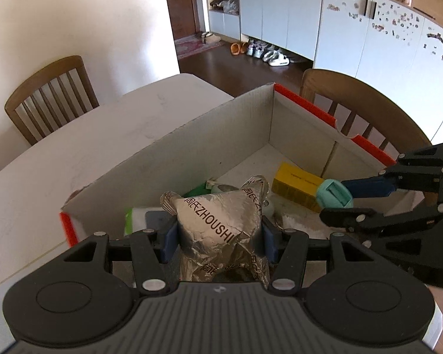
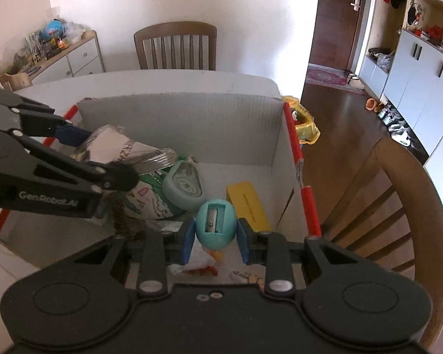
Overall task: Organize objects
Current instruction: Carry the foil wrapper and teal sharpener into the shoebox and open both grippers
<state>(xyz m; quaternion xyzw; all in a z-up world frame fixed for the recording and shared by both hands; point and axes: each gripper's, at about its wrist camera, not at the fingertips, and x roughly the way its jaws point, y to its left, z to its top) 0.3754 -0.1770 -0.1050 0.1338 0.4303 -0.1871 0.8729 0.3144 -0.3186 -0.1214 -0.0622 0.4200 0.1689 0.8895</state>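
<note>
My left gripper (image 1: 218, 233) is clenched on a crinkled silver foil packet (image 1: 218, 221), puffed like a pillow and printed with dark lettering, its crimped corners sticking up at the centre of the left wrist view. My right gripper (image 2: 215, 236) squeezes a smooth teal egg-shaped pencil sharpener (image 2: 215, 225), its metal blade set in a rectangular slot facing the lens, low in the middle of the right wrist view. Both hang over an open corrugated cardboard box (image 2: 192, 112) with red-edged flaps, standing on a pale table (image 1: 73, 153). In the box lie a yellow rectangular carton (image 2: 248, 206) at centre right, a rounded mint-green case (image 2: 183, 185) beside it, and a glossy green-and-white printed pouch (image 2: 150, 203) to the left.
</note>
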